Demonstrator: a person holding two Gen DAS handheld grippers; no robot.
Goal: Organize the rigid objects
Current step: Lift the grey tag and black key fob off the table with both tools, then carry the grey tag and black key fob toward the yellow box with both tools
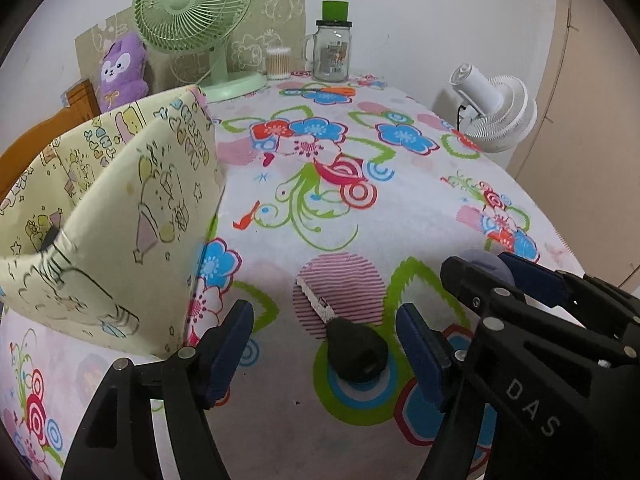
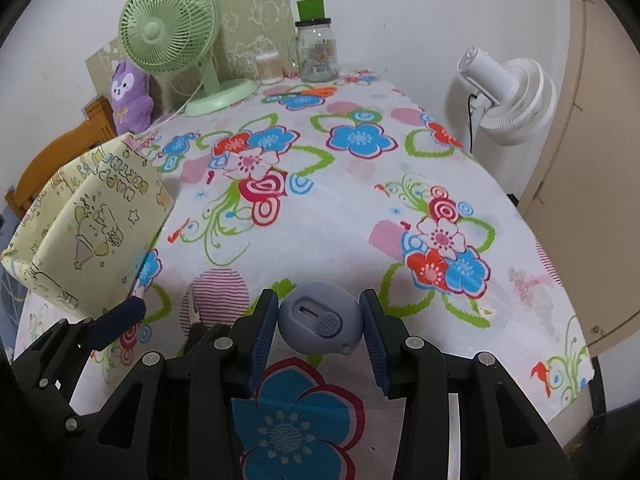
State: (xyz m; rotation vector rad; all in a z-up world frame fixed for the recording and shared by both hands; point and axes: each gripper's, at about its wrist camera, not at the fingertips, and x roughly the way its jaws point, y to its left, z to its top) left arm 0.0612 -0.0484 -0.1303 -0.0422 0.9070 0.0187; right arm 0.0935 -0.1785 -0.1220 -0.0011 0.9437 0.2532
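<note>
Left gripper (image 1: 324, 354) gapes around the black-handled scraper (image 1: 344, 336), probably untouched, blade running up-left toward the fabric bin (image 1: 120, 216); right gripper (image 2: 318, 332) clamps a grey-blue gadget (image 2: 320, 318).

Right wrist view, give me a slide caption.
Right gripper shut on a grey oval gadget above the flowered tablecloth.

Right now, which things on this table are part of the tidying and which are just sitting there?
In the job: black-handled small tool; rounded grey-blue plastic gadget in right claw; yellow cartoon-print fabric bin.

Just there: green desk fan; glass jar; purple plush toy; white fan.
</note>
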